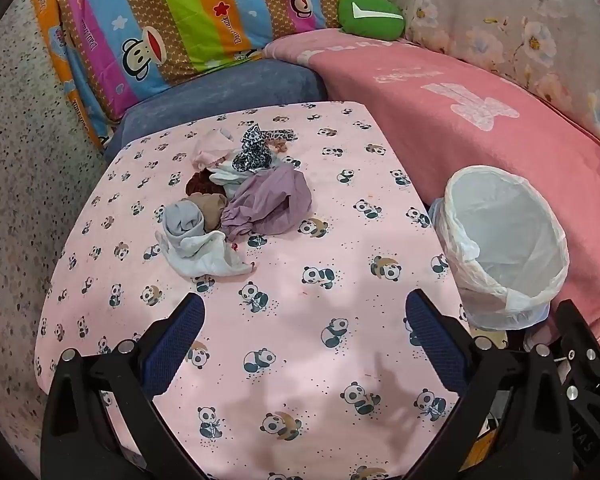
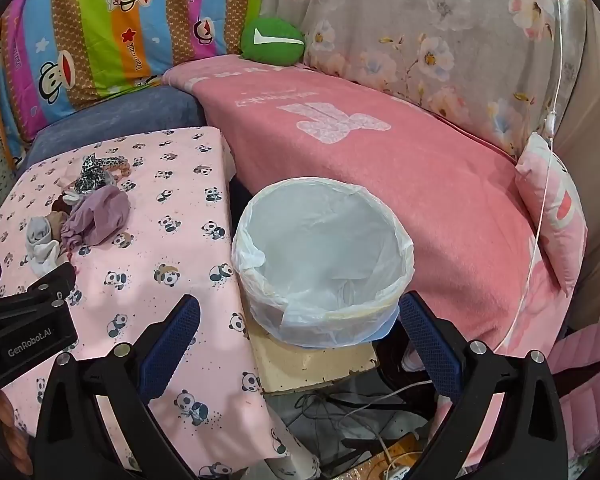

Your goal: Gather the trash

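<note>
left wrist view first: the left gripper (image 1: 304, 320) hangs tilted down over the panda-print cloth (image 1: 284, 360) that covers the table, its two blue-padded fingers (image 1: 176, 344) spread wide with nothing between them, only bare cloth below. a bit further along the cloth sits the trash, a loose heap of crumpled fabric scraps (image 1: 236, 196): a grey-white piece nearest, a tan and a dark red one behind it, a mauve one beside them, and a leopard-print strip at the far end. none of it touches the fingers. off the right edge of the table stands the waste bin (image 1: 504, 248), lined with a thin white plastic bag, nothing showing inside but the liner.

from the right wrist view, the right gripper (image 2: 300, 328) points down at that same bin (image 2: 324, 264), jaws equally wide and holding nothing; the bin's near rim sits between the finger tips in the picture, though whether they touch it i cannot tell. the bin rests on a pale worn board (image 2: 316, 364), with tangled cables (image 2: 352, 412) on the floor below. the heap (image 2: 84, 208) lies well to the left on the table, and the left gripper's black body shows at the left edge.

behind everything runs a pink blanket (image 2: 400, 184), then a green cushion (image 2: 272, 42), a striped monkey-print quilt (image 2: 100, 28) and a floral cover (image 2: 440, 32).
</note>
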Action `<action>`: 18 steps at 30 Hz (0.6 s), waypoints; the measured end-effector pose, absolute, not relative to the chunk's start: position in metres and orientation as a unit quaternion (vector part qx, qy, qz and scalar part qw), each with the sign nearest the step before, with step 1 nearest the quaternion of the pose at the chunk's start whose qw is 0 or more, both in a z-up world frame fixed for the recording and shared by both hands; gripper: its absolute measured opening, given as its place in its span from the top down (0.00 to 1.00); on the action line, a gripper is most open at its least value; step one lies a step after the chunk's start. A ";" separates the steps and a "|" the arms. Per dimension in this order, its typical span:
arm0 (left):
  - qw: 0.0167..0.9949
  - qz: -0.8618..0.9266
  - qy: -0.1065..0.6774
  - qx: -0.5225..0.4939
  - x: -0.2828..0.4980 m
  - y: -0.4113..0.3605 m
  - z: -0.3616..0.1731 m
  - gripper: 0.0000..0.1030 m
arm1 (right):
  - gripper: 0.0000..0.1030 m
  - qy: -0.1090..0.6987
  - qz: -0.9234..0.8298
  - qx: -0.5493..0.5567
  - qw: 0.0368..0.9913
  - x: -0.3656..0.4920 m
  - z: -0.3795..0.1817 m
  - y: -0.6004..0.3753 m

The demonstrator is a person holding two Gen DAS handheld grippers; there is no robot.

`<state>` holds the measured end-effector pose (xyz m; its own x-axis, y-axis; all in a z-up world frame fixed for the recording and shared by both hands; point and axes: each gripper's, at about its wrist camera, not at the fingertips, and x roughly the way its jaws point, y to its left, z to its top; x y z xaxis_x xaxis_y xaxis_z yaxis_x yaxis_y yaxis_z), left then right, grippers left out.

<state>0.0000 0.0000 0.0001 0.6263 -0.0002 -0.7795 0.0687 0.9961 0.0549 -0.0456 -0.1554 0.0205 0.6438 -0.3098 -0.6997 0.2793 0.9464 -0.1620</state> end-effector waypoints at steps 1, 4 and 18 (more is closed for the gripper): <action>0.901 -0.018 0.431 0.040 0.000 0.000 0.000 0.07 | 0.05 0.390 -0.162 -0.019 0.906 -0.046 0.021 -0.156; 0.902 -0.018 0.431 0.037 0.000 0.001 0.000 0.07 | 0.05 0.389 -0.162 -0.020 0.907 -0.046 0.022 -0.155; 0.904 -0.019 0.424 0.041 -0.001 -0.004 0.016 0.07 | 0.05 0.380 -0.162 -0.019 0.911 -0.050 0.030 -0.155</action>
<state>-0.0013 -0.0038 0.0158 0.6393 0.0012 -0.7689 0.0690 0.9959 0.0590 -0.0495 -0.1546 0.0298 0.6589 -0.3094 -0.6857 0.2804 0.9468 -0.1578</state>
